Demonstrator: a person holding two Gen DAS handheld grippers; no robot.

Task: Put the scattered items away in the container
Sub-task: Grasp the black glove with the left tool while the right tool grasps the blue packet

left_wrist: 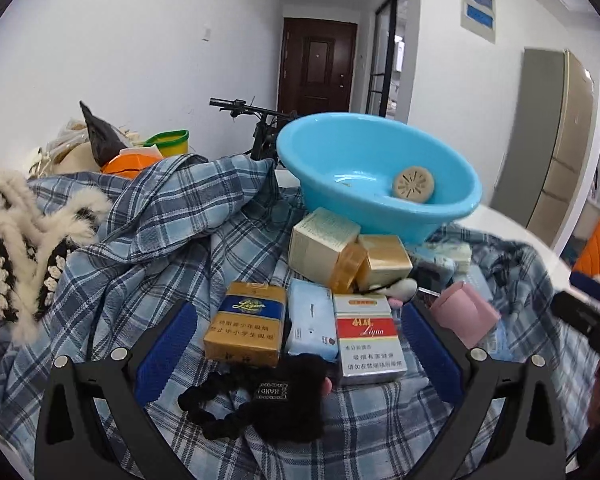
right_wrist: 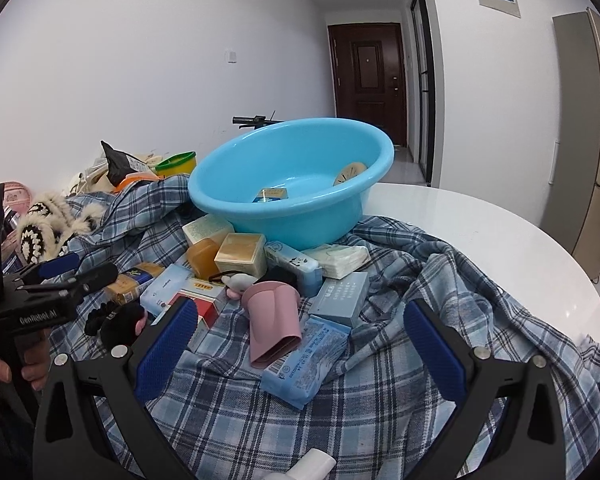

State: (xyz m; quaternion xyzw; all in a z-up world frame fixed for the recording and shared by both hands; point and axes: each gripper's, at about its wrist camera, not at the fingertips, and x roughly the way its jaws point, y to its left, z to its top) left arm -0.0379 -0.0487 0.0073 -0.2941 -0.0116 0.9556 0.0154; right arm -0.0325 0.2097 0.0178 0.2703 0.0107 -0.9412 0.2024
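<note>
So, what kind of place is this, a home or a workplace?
Most likely a home, probably a flat. A dark entrance door ends a narrow hallway, a bicycle stands by the wall, and clothes and a blue basin lie on a white table.

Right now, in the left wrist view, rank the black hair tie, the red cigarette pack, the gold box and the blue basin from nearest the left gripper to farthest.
1. Black hair tie, between the left gripper's fingers.
2. Red cigarette pack, just beyond, right side.
3. Gold box, farther back.
4. Blue basin, behind everything.

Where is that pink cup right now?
In the right wrist view the pink cup lies tipped on the plaid cloth, before the blue basin, between the open fingers.
</note>
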